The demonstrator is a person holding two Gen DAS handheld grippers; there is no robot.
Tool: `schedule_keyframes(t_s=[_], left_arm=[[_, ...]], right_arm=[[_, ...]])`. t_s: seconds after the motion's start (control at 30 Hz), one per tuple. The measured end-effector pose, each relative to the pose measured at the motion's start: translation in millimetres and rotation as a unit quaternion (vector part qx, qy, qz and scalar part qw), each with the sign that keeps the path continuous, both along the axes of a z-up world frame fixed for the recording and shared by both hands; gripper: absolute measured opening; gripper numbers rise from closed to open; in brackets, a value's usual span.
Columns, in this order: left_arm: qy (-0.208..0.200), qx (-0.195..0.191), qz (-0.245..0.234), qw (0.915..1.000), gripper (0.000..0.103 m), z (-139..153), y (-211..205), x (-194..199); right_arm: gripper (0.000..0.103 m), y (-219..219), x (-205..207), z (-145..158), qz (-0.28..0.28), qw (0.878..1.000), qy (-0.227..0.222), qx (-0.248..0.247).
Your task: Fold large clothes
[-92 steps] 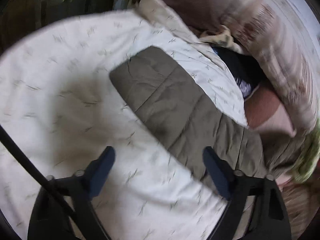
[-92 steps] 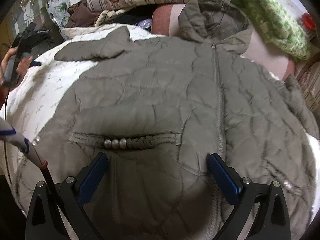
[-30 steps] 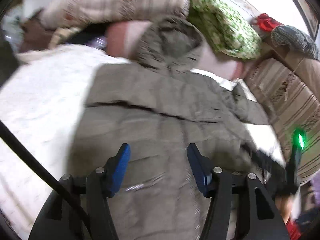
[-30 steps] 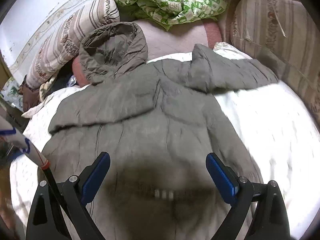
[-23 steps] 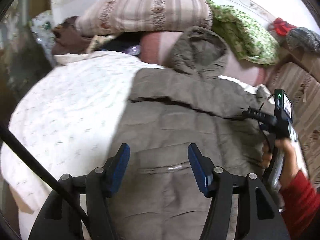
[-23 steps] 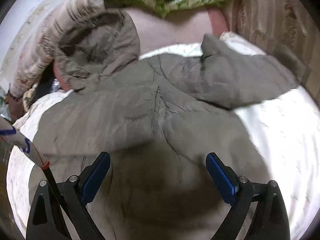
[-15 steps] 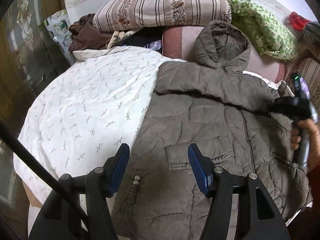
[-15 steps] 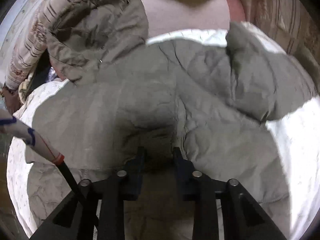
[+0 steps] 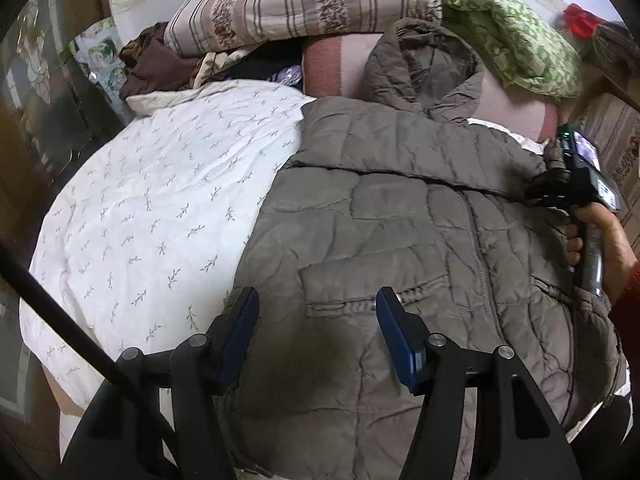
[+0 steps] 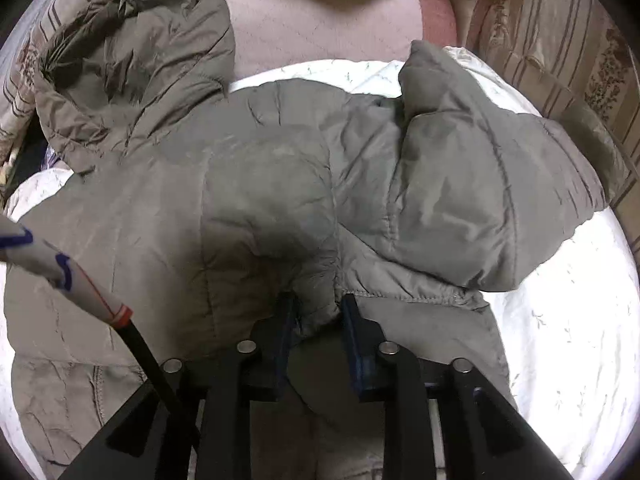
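Note:
An olive quilted hooded jacket (image 9: 400, 208) lies front up on the bed, hood (image 9: 420, 64) toward the pillows. One sleeve (image 9: 400, 148) is folded across the chest. My left gripper (image 9: 316, 312) hovers open over the lower front by the pocket, nothing between its fingers. In the right wrist view, my right gripper (image 10: 316, 304) pinches a bunched fold of the jacket (image 10: 260, 184) beside the other sleeve (image 10: 480, 184), which lies crumpled on the duvet. Its jaws are opening slightly, with the fabric still pressed between the pads. A hand (image 9: 600, 236) holds that gripper at the jacket's right side.
The jacket lies on a white leaf-print duvet (image 9: 160, 200). At the bed's head are a striped pillow (image 9: 300, 0), a pink bolster (image 9: 332, 64), a green patterned blanket (image 9: 504, 28) and a heap of brown clothes (image 9: 156, 68). A striped cushion (image 10: 560, 40) stands at the right.
My right gripper dropped onto the jacket near the right sleeve and closed from wide open onto a fold. My left gripper swung over the jacket's front and came a little lower, still open.

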State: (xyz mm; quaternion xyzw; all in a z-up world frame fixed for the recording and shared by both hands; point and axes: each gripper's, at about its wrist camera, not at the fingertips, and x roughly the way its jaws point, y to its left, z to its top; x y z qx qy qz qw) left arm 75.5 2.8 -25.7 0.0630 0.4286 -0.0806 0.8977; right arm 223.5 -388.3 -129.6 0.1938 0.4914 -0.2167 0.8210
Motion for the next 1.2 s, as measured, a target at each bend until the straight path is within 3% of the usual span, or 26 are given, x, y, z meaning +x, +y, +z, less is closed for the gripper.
schedule_keyframes(t_s=[0.07, 0.13, 0.27, 0.4, 0.53, 0.73, 0.83, 0.97, 1.13, 1.17, 1.2], left_arm=[[-0.006, 0.000, -0.008, 1.0000, 0.060, 6.9, -3.3, -8.0], [-0.012, -0.001, -0.017, 0.9998, 0.060, 13.9, -7.2, -18.6], [-0.013, -0.002, -0.034, 0.9993, 0.060, 20.6, -18.2, -36.0], [-0.002, -0.009, -0.058, 0.9983, 0.060, 21.9, -32.4, -49.0], [0.000, 0.002, -0.075, 0.9972, 0.060, 20.3, -49.5, -53.1], [0.011, 0.014, -0.067, 0.9976, 0.060, 9.2, -61.5, -36.5], [0.028, 0.024, -0.052, 0.9980, 0.060, -2.9, -66.3, -23.4], [0.053, 0.039, -0.039, 0.9971, 0.060, -20.1, -74.3, -6.2], [0.076, 0.041, -0.033, 0.9957, 0.060, -31.7, -81.6, 6.4], [0.076, 0.041, -0.031, 0.9958, 0.060, -32.0, -81.7, 6.8], [0.074, 0.044, -0.030, 0.9959, 0.060, -31.7, -81.8, 6.9]], right_arm=[[0.047, -2.5, -6.2, 7.4, -0.006, 1.000, -0.002, -0.003], [0.055, -4.9, -21.3, 23.2, -0.009, 1.000, -0.027, 0.003], [0.058, -12.4, -66.7, 53.2, 0.004, 0.998, -0.065, -0.021], [0.061, -43.6, -110.2, 62.1, -0.015, 0.997, -0.066, -0.045], [0.065, -112.6, -155.0, 54.2, -0.092, 0.993, -0.048, -0.056], [0.071, -227.8, -201.6, 32.5, -0.221, 0.974, -0.035, -0.040], [0.079, -270.0, -201.6, 26.0, -0.251, 0.966, -0.033, -0.049], [0.081, -311.2, -183.2, 16.6, -0.266, 0.962, -0.031, -0.058], [0.081, -325.1, -143.3, 7.1, -0.251, 0.965, -0.021, -0.077], [0.075, -323.0, -132.3, 4.6, -0.243, 0.966, -0.005, -0.092], [0.061, -319.1, -126.2, 2.3, -0.237, 0.966, 0.009, -0.106]])
